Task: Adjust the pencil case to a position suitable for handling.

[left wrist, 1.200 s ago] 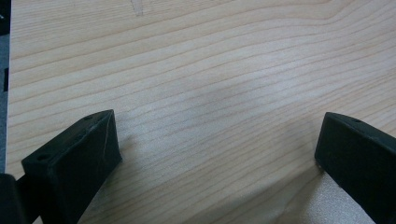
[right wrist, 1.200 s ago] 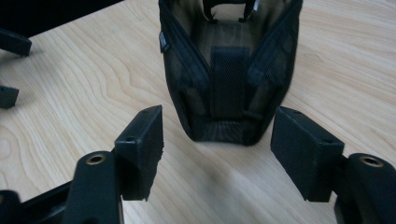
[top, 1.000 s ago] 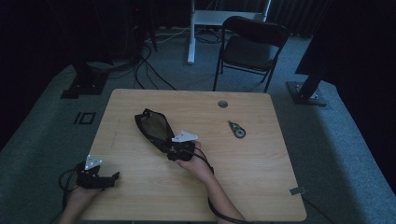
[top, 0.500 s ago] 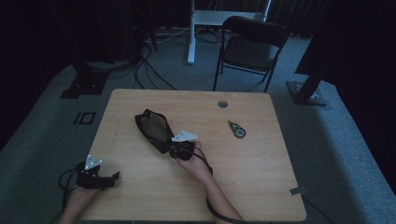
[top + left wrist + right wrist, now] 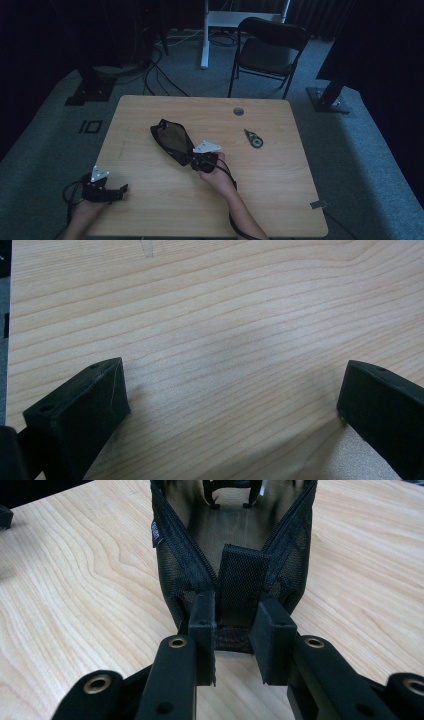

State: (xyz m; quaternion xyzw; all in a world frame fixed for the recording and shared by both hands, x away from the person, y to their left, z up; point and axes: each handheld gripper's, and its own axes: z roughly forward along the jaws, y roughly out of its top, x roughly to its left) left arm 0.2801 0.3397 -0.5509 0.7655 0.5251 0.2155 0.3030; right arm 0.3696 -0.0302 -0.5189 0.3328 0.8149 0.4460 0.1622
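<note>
So the right gripper (image 5: 196, 161) is clamped on the near end of the mesh pouch (image 5: 171, 140), roughly mid-table. Its jaws have just been closing, and in the right gripper view they're pinching the little webbing tab (image 5: 242, 582) at the pouch's end, with the pouch's open, zippered mouth gaping away from the camera.

The left gripper (image 5: 116, 190) sits at the near left corner of the table (image 5: 280, 180), well apart from the pouch, jaws spread wide with nothing but bare wood between them.

What I'd worry about from here:

- That grip is on a narrow strip of fabric, not the body of the pouch. Any quick tug or lift and the tab could slide out between the pads, since the mesh is floppy and gives no resistance.
- The pouch is limp, so lifting by one end will probably let it sag and swing, and the open mouth could fold shut.
- If the plan is to hold it open for something, one hand won't do it. The left hand has a long way to come over.
- There's a small tape roller (image 5: 254, 139) to the right of the pouch, a bit farther back. Dragging the pouch that way could knock it.
</note>
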